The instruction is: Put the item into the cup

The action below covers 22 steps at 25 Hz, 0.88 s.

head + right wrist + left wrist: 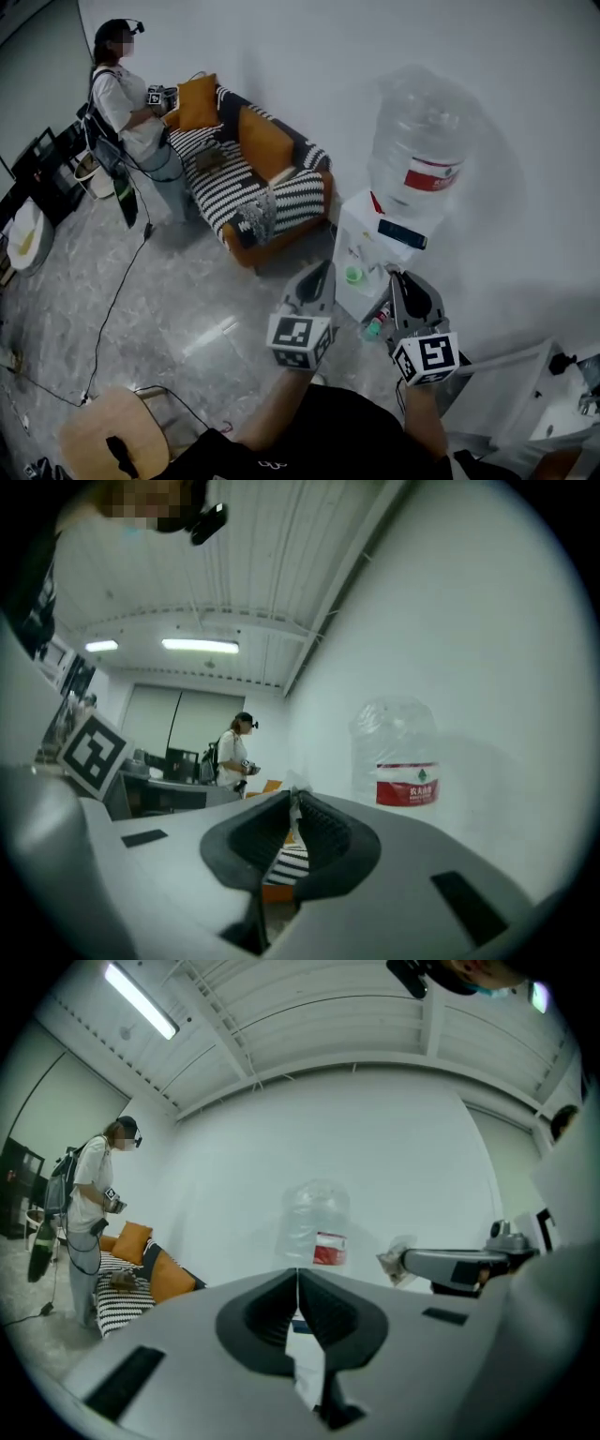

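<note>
Fingers shut on left gripper; its view shows right gripper pinching crumpled item, perhaps wrapper.

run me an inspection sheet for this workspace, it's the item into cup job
surface: grey stone-look floor; white water dispenser serves as the work spot
job's things: green cup upright on the dispenser's ledge; small pale crinkled item not yet in it
clutter: wooden stool beside the person's legs
grippers: left tool shut, nothing in it; right tool shut on the crinkled item
cables: black cable trails across the floor
surroundings: water bottle on top of the dispenser; striped sofa with orange cushions; second person standing beside it; white wall behind
</note>
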Each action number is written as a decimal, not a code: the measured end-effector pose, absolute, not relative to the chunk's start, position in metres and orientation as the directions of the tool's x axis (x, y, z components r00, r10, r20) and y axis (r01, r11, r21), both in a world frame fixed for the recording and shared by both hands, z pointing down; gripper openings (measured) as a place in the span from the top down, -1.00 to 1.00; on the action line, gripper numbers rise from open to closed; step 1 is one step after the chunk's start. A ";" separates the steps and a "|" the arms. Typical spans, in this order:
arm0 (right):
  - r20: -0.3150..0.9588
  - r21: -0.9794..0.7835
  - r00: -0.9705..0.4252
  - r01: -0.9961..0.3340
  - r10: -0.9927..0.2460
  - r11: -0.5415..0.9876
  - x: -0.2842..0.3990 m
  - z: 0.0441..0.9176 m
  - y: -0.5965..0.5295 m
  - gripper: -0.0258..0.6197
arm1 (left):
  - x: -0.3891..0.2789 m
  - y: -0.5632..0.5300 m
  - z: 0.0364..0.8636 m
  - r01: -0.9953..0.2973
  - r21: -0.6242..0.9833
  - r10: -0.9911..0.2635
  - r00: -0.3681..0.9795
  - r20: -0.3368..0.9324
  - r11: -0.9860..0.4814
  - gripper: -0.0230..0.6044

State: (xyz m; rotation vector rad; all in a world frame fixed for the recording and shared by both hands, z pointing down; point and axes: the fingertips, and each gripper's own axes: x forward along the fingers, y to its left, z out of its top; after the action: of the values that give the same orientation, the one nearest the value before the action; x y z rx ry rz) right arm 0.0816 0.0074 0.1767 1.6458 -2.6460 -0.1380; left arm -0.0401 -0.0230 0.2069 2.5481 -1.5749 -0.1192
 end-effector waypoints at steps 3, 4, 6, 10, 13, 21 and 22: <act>-0.012 0.087 -0.464 -0.883 -0.886 0.461 0.065 0.183 -0.013 0.81 | -0.041 -0.044 0.222 -0.874 0.170 -0.883 0.468 0.039 -0.456 0.88; -0.019 0.042 -0.471 -0.882 -0.882 0.470 0.063 0.184 -0.020 0.81 | -0.041 -0.051 0.222 -0.871 0.167 -0.880 0.474 0.038 -0.462 0.88; -0.015 -0.018 -0.460 -0.887 -0.888 0.461 0.066 0.190 -0.033 0.81 | -0.041 -0.062 0.220 -0.866 0.159 -0.875 0.484 0.031 -0.473 0.88; 0.013 0.038 -0.413 -0.910 -0.911 0.413 0.066 0.197 -0.046 0.81 | -0.041 -0.079 0.227 -0.856 0.170 -0.864 0.501 0.042 -0.488 0.88; 0.023 0.047 -0.402 -0.914 -0.915 0.403 0.068 0.204 -0.054 0.81 | -0.033 -0.087 0.240 -0.842 0.179 -0.847 0.527 0.069 -0.509 0.88; 0.065 0.027 -0.396 -0.917 -0.916 0.398 0.064 0.209 -0.063 0.81 | -0.026 -0.099 0.263 -0.817 0.253 -0.827 0.554 0.097 -0.518 0.88; 0.075 0.034 -0.400 -0.914 -0.913 0.404 0.063 0.211 -0.063 0.81 | -0.025 -0.099 0.269 -0.814 0.266 -0.824 0.556 0.106 -0.516 0.88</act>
State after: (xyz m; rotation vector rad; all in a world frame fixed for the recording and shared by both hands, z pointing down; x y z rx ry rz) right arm 0.0626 -0.0630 0.2111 1.6721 -2.5627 0.0201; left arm -0.0245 -0.0993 0.2691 2.5098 -1.3570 -0.0485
